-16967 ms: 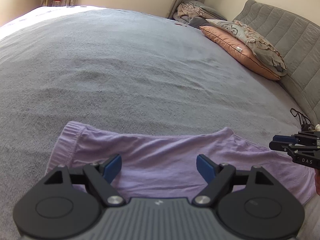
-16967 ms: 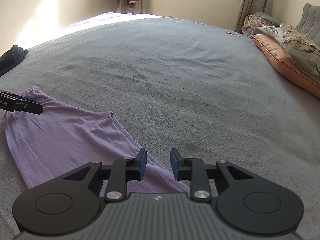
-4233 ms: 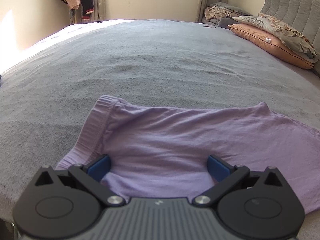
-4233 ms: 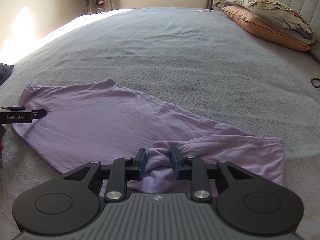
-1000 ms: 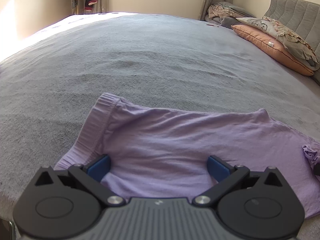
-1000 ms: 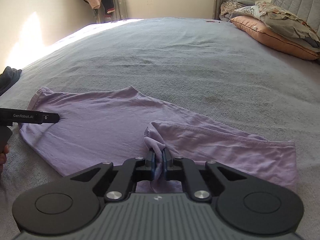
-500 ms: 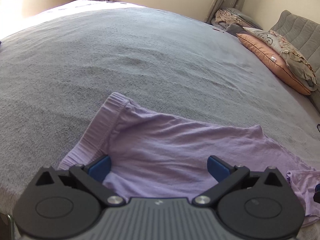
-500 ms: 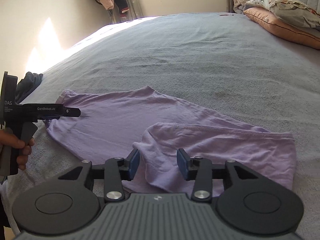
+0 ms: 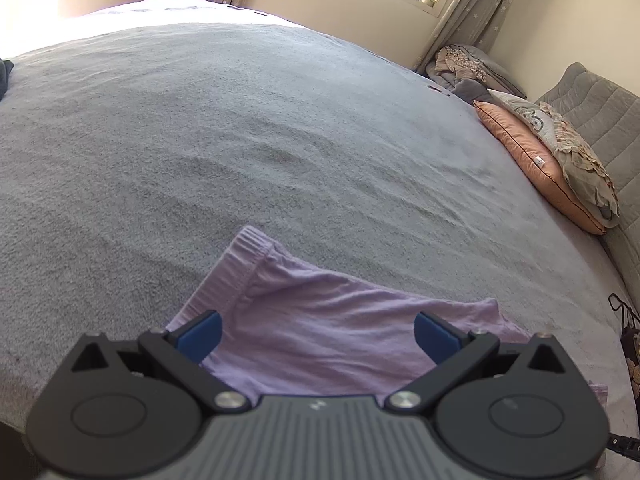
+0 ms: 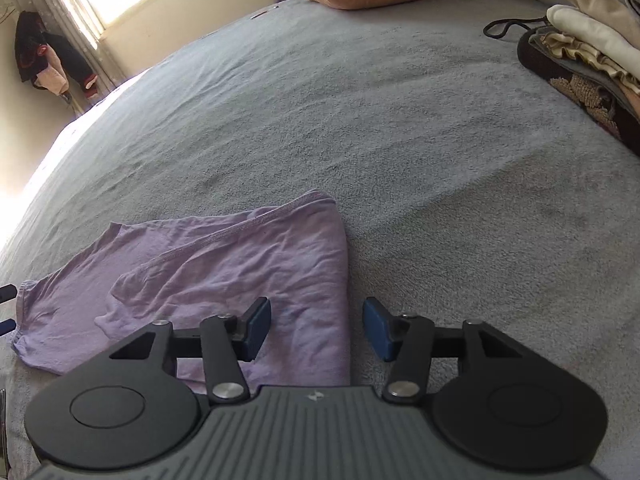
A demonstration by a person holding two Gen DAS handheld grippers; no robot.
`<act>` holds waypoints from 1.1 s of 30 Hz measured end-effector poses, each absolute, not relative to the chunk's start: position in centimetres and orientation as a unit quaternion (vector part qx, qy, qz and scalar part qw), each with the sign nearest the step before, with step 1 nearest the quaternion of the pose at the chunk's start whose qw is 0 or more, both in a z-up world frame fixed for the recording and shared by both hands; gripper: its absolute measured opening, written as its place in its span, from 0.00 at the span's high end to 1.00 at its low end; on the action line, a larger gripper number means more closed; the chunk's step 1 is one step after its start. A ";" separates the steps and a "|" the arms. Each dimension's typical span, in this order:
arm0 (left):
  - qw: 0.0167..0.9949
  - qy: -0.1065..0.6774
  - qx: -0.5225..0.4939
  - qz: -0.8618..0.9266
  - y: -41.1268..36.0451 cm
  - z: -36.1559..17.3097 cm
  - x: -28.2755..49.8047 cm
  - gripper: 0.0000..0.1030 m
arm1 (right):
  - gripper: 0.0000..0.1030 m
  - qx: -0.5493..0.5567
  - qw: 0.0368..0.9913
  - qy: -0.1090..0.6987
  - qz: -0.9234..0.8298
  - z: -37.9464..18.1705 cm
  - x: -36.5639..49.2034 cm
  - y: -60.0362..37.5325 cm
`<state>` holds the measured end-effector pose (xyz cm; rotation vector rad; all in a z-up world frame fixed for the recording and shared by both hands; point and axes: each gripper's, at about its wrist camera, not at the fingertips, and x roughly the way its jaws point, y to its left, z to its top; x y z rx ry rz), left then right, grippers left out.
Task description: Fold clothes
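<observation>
Left gripper [image 9: 316,334]: jaws spread wide, nothing pinched. The lilac garment [image 9: 328,332] lies flat on the grey bedspread [image 9: 248,128] under and between the blue pads [image 9: 200,334]; whether the pads touch the cloth, can't tell. Its ribbed hem [image 9: 244,256] points away from the gripper, up-left of the left pad. In the right wrist view the left gripper's tips just poke in at the left edge, beside the garment's left end.

Right gripper [image 10: 316,332]: jaws apart and closing, nothing pinched. Right edge of the lilac garment [image 10: 224,276] runs down between the jaws, so the left pad [image 10: 256,330] is over cloth and the right pad over bare bedspread [image 10: 400,128]. The garment's right portion is folded back over itself, stitched edge [image 10: 224,232] running diagonally across the top, wrinkled.

No containers in view. Far right of bed: stack of folded light-coloured textiles [image 10: 592,52] on a dark patterned piece, black cord loop [image 10: 508,28] beside it. Orange pillow [image 9: 532,152] with a grey patterned pillow [image 9: 576,160] on top, against the grey headboard [image 9: 600,108]. Clothes hang by the window [image 10: 52,60].
</observation>
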<state>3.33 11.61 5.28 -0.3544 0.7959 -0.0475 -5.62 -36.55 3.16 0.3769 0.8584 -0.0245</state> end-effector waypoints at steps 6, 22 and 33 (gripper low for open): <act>0.899 0.395 -0.187 -0.022 12.4 4.9 3.5 0.00 | 0.94 0.153 0.907 0.389 -0.059 4.1 -5.7 -37.0; 0.897 0.404 -0.173 -0.050 11.1 4.8 3.5 0.00 | 0.46 0.016 0.919 0.388 0.072 4.9 -5.1 -30.7; 0.886 0.425 -0.175 -0.064 10.3 3.8 3.7 0.00 | 0.90 0.029 0.911 0.411 0.010 2.8 -4.1 -32.2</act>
